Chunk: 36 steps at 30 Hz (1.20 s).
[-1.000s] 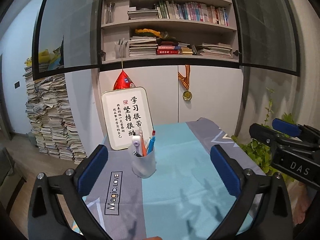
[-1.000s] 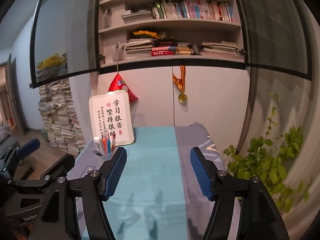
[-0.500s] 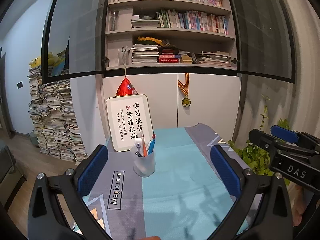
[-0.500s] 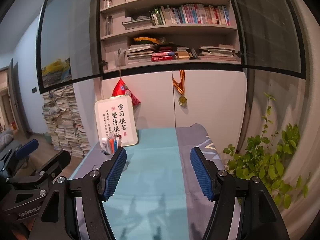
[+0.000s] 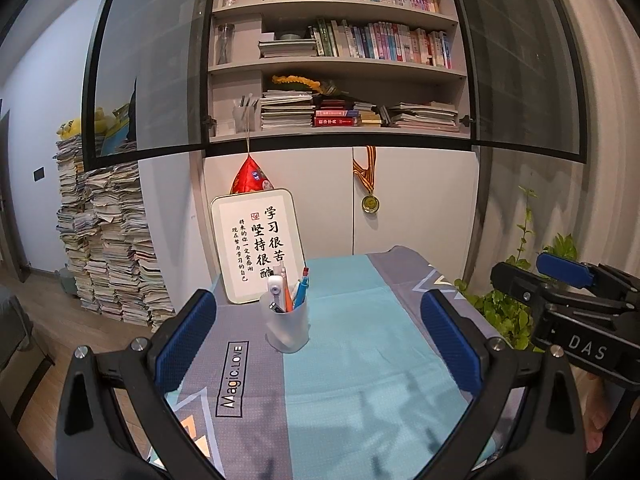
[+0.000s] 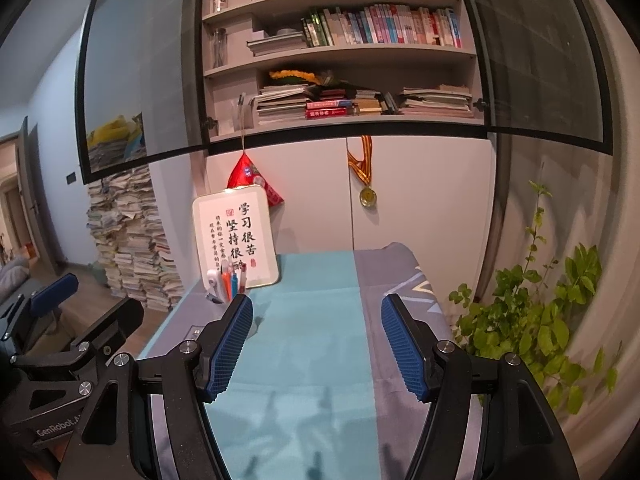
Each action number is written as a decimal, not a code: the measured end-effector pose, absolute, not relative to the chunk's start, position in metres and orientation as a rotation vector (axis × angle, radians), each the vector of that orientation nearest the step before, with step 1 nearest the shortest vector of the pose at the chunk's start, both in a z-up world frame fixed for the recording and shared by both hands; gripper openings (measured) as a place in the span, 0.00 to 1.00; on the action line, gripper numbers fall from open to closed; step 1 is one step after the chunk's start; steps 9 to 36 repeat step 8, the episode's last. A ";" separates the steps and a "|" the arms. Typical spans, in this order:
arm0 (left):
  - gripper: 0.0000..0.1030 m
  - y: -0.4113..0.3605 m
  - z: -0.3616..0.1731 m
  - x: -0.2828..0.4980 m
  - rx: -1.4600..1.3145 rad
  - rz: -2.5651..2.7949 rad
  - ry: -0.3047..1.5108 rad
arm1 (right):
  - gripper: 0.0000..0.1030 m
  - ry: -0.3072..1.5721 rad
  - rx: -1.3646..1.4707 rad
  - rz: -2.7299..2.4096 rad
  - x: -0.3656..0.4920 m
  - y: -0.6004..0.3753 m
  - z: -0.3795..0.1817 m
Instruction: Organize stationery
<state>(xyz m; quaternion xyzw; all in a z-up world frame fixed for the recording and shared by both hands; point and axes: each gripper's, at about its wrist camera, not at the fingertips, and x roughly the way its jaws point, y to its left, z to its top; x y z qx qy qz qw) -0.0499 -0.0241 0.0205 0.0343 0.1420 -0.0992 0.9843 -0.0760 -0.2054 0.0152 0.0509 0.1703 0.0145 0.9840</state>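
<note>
Pen cup [image 5: 287, 326]: white, smooth plastic, slightly tapered, upright on the counter [image 5: 360, 360] near its far left, just in front of the framed calligraphy board [image 5: 258, 250]; pens and a correction tape stand in it. Your left gripper [image 5: 320, 336] hangs short of it, ribbed blue fingers [image 5: 186, 344] apart and empty. Your right gripper [image 6: 318, 346], over the teal cloth, is likewise apart and empty. No loose stationery shows, so the sorting looks finished or not begun. Any next grasp should be gentle: the cup would tip easily.
</note>
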 end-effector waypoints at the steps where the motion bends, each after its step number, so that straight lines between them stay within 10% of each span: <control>1: 0.99 -0.024 0.020 -0.050 0.069 -0.200 0.286 | 0.66 0.344 0.101 0.030 -0.076 -0.205 0.015; 36: 0.99 -0.024 0.020 -0.049 0.070 -0.201 0.288 | 0.66 0.352 0.102 0.033 -0.072 -0.206 0.015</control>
